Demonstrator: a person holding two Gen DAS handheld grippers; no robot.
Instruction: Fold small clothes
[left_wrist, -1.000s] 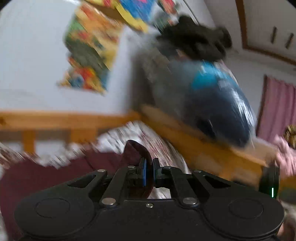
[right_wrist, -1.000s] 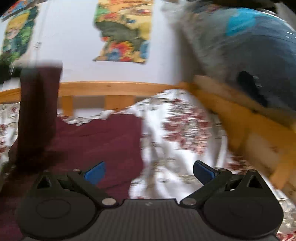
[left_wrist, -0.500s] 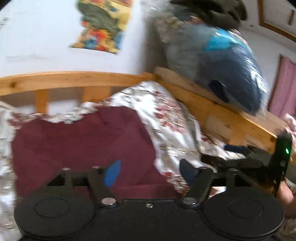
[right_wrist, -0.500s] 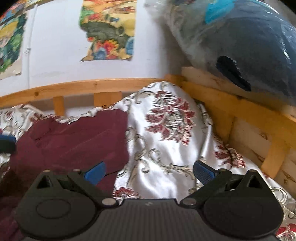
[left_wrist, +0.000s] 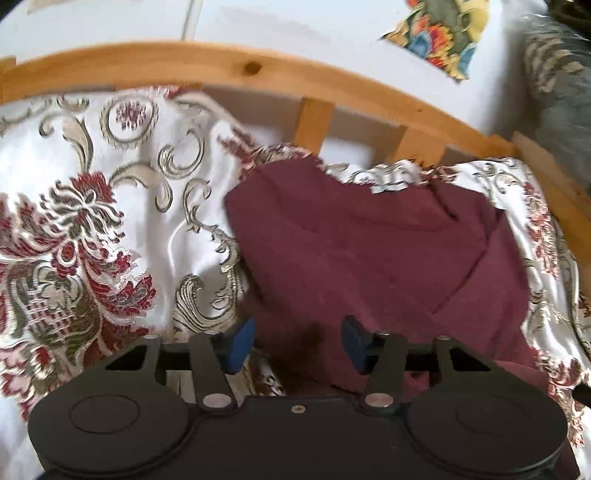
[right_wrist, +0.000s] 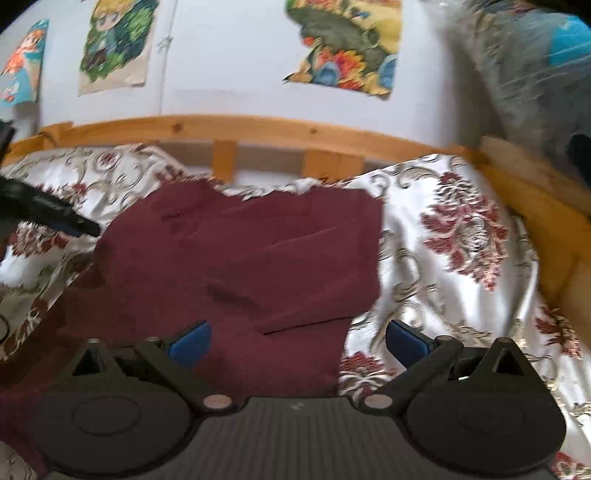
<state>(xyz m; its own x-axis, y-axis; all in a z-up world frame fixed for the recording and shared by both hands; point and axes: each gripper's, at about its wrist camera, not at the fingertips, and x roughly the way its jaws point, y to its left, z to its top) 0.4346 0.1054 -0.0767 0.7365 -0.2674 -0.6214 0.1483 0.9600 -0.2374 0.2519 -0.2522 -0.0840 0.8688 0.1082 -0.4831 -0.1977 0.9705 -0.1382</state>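
A maroon garment lay on a floral bedspread near the wooden bed rail, partly folded, with layered flaps and creases showing, so further folds and smoothing seemed left. The left gripper and right gripper both hovered at its near edge, jaws spread and holding nothing. No containers were visible.

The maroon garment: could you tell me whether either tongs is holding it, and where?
Neither. Both the left tongs and right tongs are open above the maroon garment.
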